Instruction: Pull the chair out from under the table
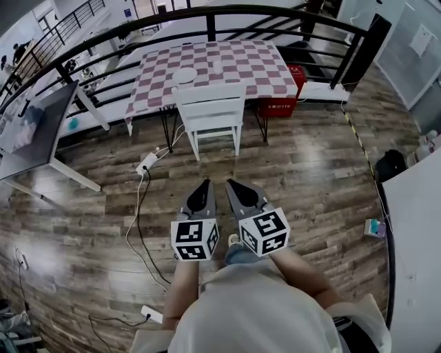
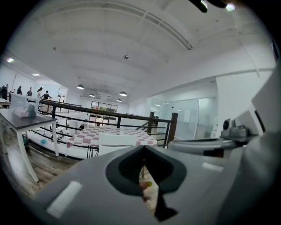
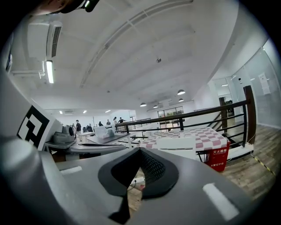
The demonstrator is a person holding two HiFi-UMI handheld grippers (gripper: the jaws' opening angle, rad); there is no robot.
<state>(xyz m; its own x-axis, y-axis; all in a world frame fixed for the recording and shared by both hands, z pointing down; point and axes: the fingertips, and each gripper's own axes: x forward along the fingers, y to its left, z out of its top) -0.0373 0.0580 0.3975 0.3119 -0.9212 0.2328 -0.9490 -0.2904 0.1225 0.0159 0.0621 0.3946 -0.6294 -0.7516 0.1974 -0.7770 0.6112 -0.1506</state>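
Note:
A white chair (image 1: 211, 114) stands pushed in at the near side of a table with a red-and-white checked cloth (image 1: 234, 61); its back faces me. The same chair (image 2: 117, 141) (image 3: 180, 145) shows small ahead in both gripper views. My left gripper (image 1: 204, 182) and right gripper (image 1: 231, 182) are held side by side over the wooden floor, well short of the chair and pointing toward it. Both are shut with nothing between their jaws.
A black railing (image 1: 227, 14) runs behind the table. A red crate (image 1: 282, 103) sits under the table's right end. A grey table (image 1: 41, 131) stands at left, a white counter (image 1: 417, 227) at right. A power strip and cables (image 1: 146, 163) lie on the floor left of the chair.

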